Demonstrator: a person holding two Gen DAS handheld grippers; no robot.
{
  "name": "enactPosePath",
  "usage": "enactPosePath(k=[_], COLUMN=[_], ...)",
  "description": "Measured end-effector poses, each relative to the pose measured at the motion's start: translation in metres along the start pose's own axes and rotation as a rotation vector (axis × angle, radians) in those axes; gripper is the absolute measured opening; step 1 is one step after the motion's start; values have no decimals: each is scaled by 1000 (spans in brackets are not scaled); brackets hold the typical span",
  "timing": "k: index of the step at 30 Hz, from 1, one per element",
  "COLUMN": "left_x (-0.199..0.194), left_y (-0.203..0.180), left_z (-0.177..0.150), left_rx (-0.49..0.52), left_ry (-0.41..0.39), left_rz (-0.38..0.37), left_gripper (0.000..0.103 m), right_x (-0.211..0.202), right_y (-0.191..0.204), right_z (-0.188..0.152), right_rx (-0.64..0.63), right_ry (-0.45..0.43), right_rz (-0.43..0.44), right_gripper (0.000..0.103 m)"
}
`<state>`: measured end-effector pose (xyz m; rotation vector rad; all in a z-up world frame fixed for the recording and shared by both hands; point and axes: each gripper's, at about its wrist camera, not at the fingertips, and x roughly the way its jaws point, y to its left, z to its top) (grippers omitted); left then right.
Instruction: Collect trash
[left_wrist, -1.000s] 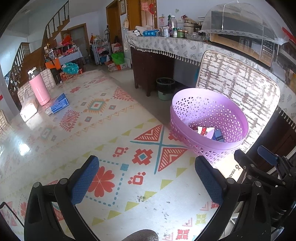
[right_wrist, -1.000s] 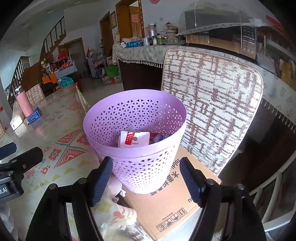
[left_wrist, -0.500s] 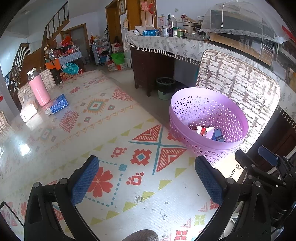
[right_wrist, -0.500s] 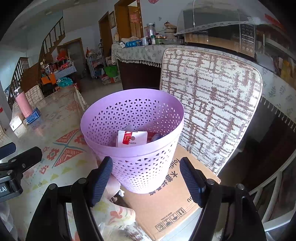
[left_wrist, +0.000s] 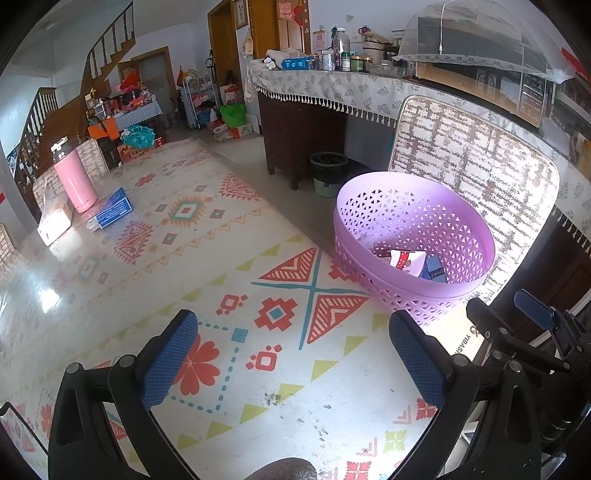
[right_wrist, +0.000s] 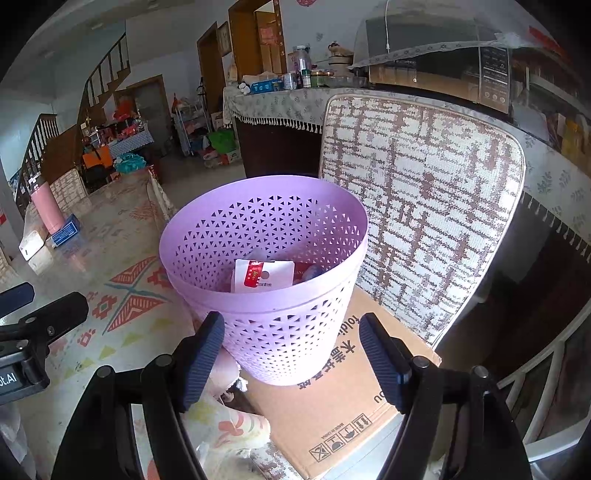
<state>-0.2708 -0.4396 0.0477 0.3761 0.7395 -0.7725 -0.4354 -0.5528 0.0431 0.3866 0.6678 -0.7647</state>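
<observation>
Evidently both empty: left hand-held gripper (left_wrist: 291, 363) and right hand-held gripper (right_wrist: 291, 358) stood released. Lilac basket (right_wrist: 207, 236) sat on flattened cardboard (right_wrist: 332, 413), holding wrappers (right_wrist: 264, 275). Best scan the patterned mat (left_wrist: 221, 258) for leftovers.

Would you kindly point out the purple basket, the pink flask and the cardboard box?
purple basket (right_wrist: 280, 332), right wrist view, front wall.
pink flask (left_wrist: 74, 181), left wrist view, body.
cardboard box (right_wrist: 332, 413), right wrist view, top flap.

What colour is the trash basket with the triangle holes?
Light purple basket, seen best in the right wrist view.
</observation>
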Motion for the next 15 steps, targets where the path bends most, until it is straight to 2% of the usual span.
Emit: enactPosePath(k=[15], left_x=[-2], left_y=[0], left_z=[0], left_rx=[4], left_ry=[-10], left_rz=[-11], left_gripper=[103], right_x=[3], right_y=[-2], right_z=[-1], right_rx=[11], right_ry=[6], right_rz=[-7], right_gripper=[80])
